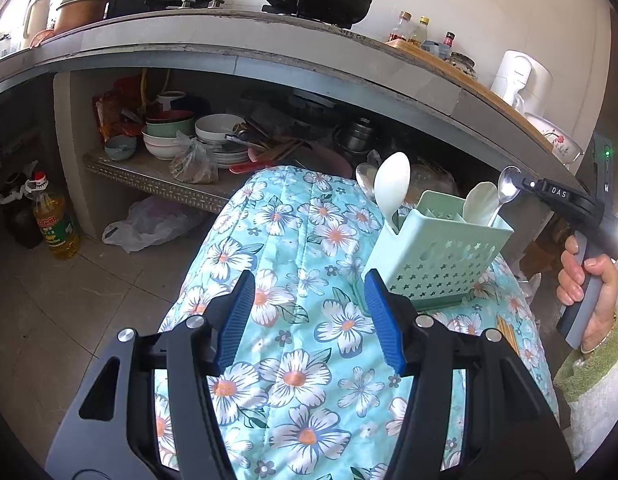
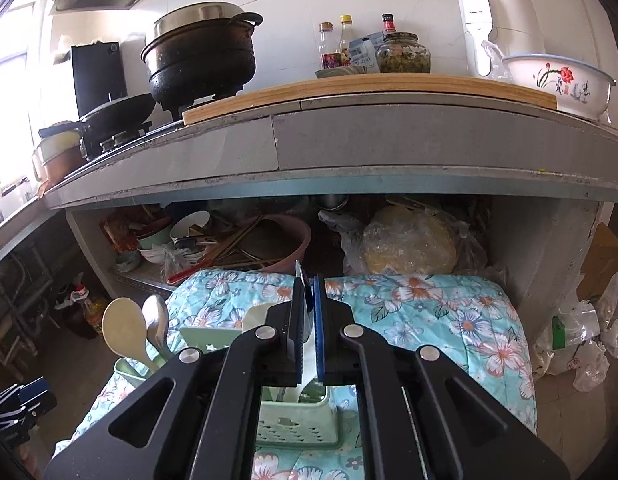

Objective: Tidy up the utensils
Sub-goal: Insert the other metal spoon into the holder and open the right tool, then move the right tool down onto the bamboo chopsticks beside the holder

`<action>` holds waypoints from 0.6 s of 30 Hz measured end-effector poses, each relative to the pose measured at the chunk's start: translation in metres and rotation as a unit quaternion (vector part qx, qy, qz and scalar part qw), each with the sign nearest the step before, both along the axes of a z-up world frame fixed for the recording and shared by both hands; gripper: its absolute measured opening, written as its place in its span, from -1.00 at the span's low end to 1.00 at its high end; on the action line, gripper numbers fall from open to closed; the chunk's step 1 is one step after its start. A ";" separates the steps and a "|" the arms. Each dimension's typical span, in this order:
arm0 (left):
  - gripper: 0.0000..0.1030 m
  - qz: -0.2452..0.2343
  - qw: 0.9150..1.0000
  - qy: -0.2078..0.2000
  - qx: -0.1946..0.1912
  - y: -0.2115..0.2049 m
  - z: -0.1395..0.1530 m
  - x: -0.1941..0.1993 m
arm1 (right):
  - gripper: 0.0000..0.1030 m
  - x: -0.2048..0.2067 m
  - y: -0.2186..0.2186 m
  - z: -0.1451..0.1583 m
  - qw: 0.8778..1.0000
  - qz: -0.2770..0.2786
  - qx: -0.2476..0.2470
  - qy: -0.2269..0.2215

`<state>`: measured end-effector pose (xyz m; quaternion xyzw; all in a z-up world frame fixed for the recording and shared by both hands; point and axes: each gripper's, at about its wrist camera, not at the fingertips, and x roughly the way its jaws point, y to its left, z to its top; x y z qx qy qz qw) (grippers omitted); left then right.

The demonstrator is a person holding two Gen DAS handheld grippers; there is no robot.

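Your left gripper [image 1: 309,320] hangs just left of the caddy [image 1: 437,256], fingers wide apart on nothing. The caddy sits on a floral quilt [image 1: 293,360] with a rice paddle [image 1: 391,188] in its left slot. Your right gripper [image 2: 307,320] has fingers clamped on a metal spoon [image 1: 505,190] over the caddy's right side. That soft quilt could let the caddy tip if you push down off-center.

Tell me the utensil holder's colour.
Pale mint green holder with star-shaped holes, clearest in the left wrist view.

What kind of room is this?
Most likely a home kitchen: a black pot sits on a gas stove, sauce bottles stand on the counter, and stacked bowls fill the shelf beneath.
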<state>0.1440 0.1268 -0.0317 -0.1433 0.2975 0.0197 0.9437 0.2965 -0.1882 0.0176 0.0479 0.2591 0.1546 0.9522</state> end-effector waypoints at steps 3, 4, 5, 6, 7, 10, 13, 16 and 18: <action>0.05 0.000 1.000 0.000 0.000 -0.001 0.000 0.001 | -0.86 -0.003 -0.002 -0.006 1.000 0.005 0.005 0.015; 0.05 0.000 1.000 0.000 0.000 -0.001 -0.001 0.001 | -0.85 -0.004 -0.003 -0.008 1.000 0.006 0.007 0.020; 0.05 0.000 1.000 0.000 -0.001 -0.001 0.000 0.001 | -0.85 -0.006 -0.004 -0.010 1.000 0.007 0.009 0.024; 0.05 0.000 1.000 0.000 0.000 -0.001 0.000 0.000 | -0.84 -0.007 -0.005 -0.011 1.000 0.008 0.010 0.027; 0.05 0.000 1.000 0.000 0.000 -0.001 0.000 0.001 | -0.83 -0.009 -0.006 -0.012 0.999 0.010 0.012 0.031; 0.06 -0.003 1.000 -0.002 0.000 -0.004 0.000 0.000 | -0.83 -0.014 -0.010 -0.013 0.999 0.015 0.021 0.040; 0.09 -0.005 1.000 -0.004 0.000 -0.007 0.001 -0.003 | -0.70 -0.023 -0.015 -0.009 0.999 0.020 0.033 0.037; 0.11 -0.008 1.000 -0.007 0.001 -0.009 0.002 -0.006 | -0.58 -0.034 -0.022 -0.002 0.998 0.021 0.048 0.032; 0.12 -0.012 1.000 -0.009 0.000 -0.011 0.003 -0.009 | -0.53 -0.043 -0.029 0.003 0.997 0.021 0.062 0.031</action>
